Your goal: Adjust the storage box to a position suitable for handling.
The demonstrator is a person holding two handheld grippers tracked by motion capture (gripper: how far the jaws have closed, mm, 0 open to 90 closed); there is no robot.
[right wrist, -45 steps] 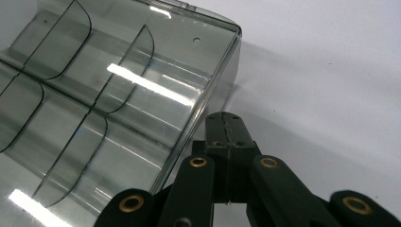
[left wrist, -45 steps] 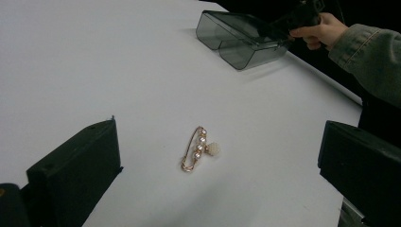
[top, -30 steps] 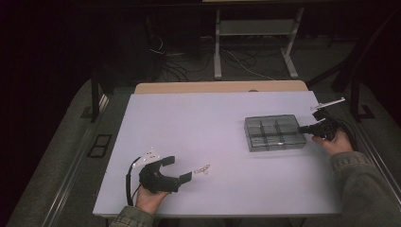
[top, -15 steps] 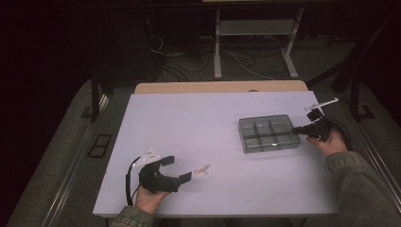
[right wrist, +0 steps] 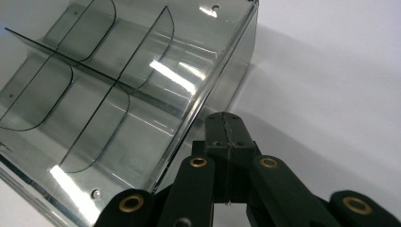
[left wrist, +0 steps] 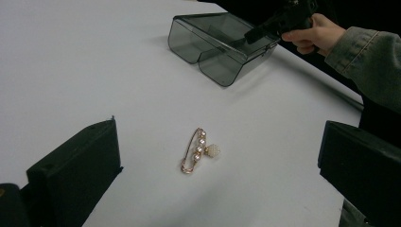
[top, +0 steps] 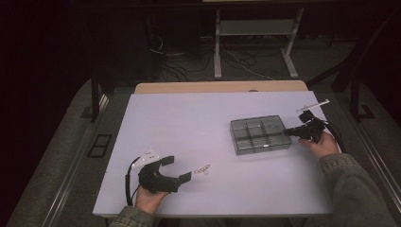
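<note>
High view: the right tool (top: 289, 132), jaws pressed together on nothing, noses against the near end wall of the smoky divided box (top: 260, 135) at the desk's (top: 189, 118) right side, while the left tool (top: 177, 169) rests wide open low on the left with a gold pearl brooch (top: 202, 169) lying on the desk just beyond its jaws, well apart from the box. Risk as I judge it: the closed tip only pushes, so the light box could skid, swivel or tip. No brand, label or readable writing anywhere on box, brooch or tools.
</note>
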